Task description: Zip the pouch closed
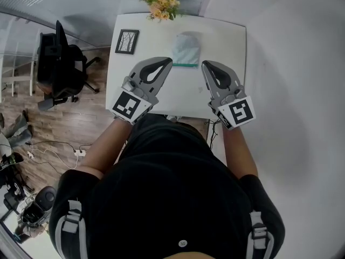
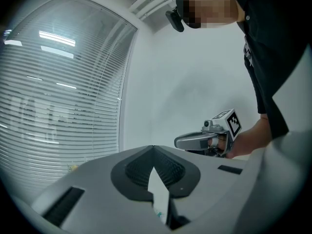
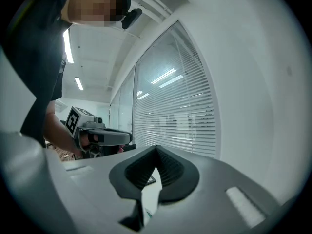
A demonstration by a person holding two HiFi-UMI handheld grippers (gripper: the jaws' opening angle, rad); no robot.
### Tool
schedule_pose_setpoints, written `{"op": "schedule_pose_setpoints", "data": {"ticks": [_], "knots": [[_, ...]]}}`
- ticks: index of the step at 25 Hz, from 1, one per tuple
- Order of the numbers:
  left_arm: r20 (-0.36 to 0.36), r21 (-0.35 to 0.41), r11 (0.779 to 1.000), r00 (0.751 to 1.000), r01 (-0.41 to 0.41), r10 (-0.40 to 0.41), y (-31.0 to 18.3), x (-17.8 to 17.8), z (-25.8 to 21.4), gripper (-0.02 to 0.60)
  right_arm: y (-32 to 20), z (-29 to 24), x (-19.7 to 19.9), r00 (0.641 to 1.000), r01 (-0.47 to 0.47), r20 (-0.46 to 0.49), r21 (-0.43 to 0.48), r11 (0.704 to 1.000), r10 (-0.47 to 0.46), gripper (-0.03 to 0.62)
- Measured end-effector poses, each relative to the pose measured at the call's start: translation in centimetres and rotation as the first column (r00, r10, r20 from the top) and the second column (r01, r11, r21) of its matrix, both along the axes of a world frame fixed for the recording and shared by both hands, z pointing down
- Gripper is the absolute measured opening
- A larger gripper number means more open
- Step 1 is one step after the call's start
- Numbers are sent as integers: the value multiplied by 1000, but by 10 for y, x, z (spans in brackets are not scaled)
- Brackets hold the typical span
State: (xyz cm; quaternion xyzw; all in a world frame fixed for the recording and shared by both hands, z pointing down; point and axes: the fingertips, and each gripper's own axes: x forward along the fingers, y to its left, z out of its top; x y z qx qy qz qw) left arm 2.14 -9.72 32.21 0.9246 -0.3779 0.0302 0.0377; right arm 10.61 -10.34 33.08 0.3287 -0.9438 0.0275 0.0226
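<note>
The pouch point(image 1: 186, 48) is laid flat toward the far side of the table point(image 1: 178, 93), its green zipper edge point(image 1: 186, 65) turned to the person. Whether the zipper is drawn shut cannot be told, so a pouch awaiting zipping and a finished one are both fitted. The left gripper point(image 1: 167, 62) and right gripper point(image 1: 206, 65) are held level near the ends of that edge, jaws pressed together on nothing. A picture frame point(image 1: 127, 41) and flowers point(image 1: 160, 5) are set aside, and the way is blocked by neither.

Two grippers point(image 1: 168, 61) point(image 1: 205, 64), one pouch point(image 1: 186, 50), one picture frame point(image 1: 126, 41), one flower bunch point(image 1: 160, 5), one table point(image 1: 218, 36), one chair point(image 1: 59, 58)
</note>
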Motion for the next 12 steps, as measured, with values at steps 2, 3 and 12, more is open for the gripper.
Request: {"op": "schedule_pose_setpoints", "data": {"ticks": [2, 3, 12], "knots": [[-2, -2, 1000, 1000, 0, 0, 0, 0, -1, 8, 0, -3, -1, 1000, -5, 8, -3, 1000, 5, 9], [-2, -4, 1000, 1000, 1, -1, 1, 0, -1, 8, 0, -3, -2, 1000, -6, 11, -5, 1000, 6, 9], [4, -10, 1000, 1000, 6, -6, 4, 1, 2, 8, 2, 6, 1, 1000, -4, 2, -16, 1000, 4, 9]]}}
